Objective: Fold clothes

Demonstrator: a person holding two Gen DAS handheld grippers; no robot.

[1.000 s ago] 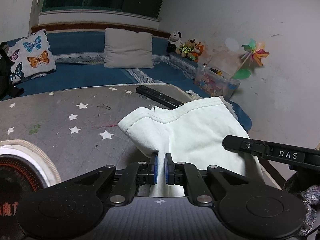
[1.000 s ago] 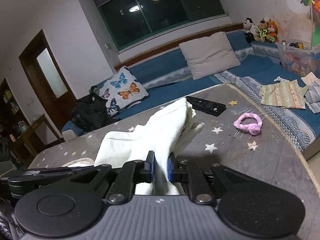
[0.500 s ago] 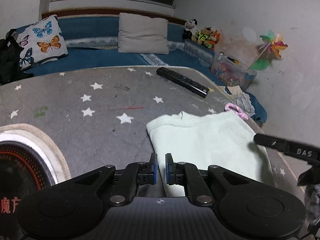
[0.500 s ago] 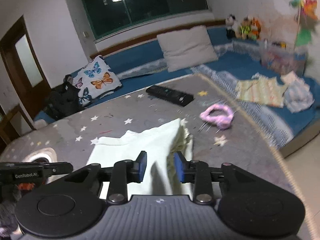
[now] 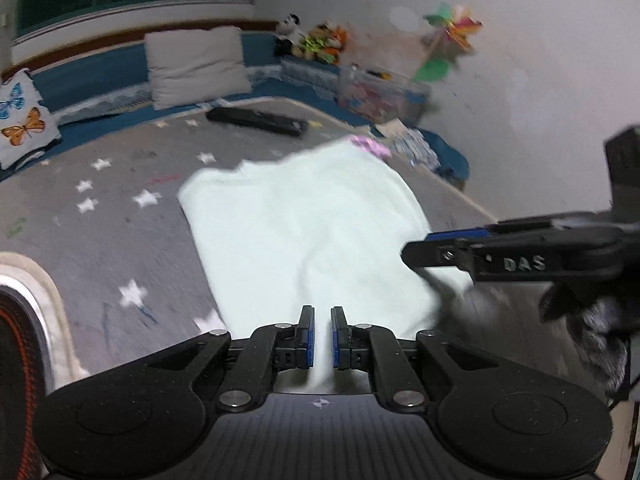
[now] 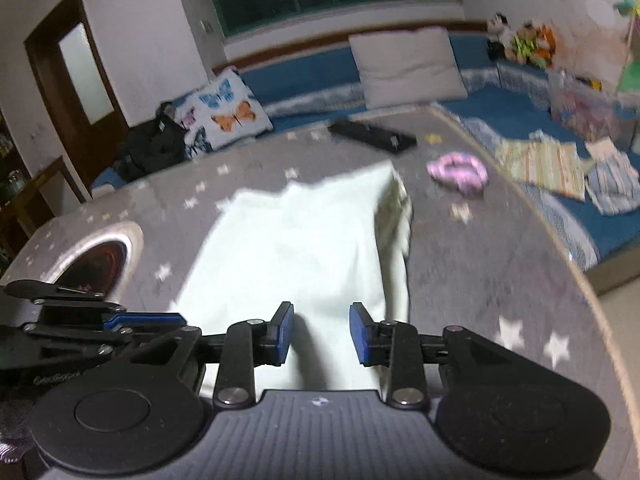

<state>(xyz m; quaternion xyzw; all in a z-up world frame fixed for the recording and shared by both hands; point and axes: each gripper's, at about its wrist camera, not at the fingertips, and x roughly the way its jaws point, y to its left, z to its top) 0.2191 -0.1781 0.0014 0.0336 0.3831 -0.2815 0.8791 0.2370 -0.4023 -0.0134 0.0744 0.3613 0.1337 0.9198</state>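
Two claws hover low over the near end of a pale cloth garment (image 5: 304, 220) spread on the grey star-printed tabletop (image 5: 120, 216). The left claw (image 5: 320, 336) is nearly closed, pinching a raised ridge of the near hem between its blue pads; the right claw (image 6: 320, 328) stands well open with fabric lying loose beneath it, gripping nothing. The garment lies as a flat, roughly rectangular panel, its long axis running away from the claws toward a black remote (image 6: 372, 136), and layered edges show along its right side (image 6: 394, 216), so it looks already doubled at least once. I'd judge this to be the setting-down of a fold, or else the gathering of the near hem for another. Both readings fit. Either way the pinched ridge wants smoothing, since it humps the cloth. A pink hair band (image 6: 458, 172) sits just beyond the far right corner, clear of the cloth.
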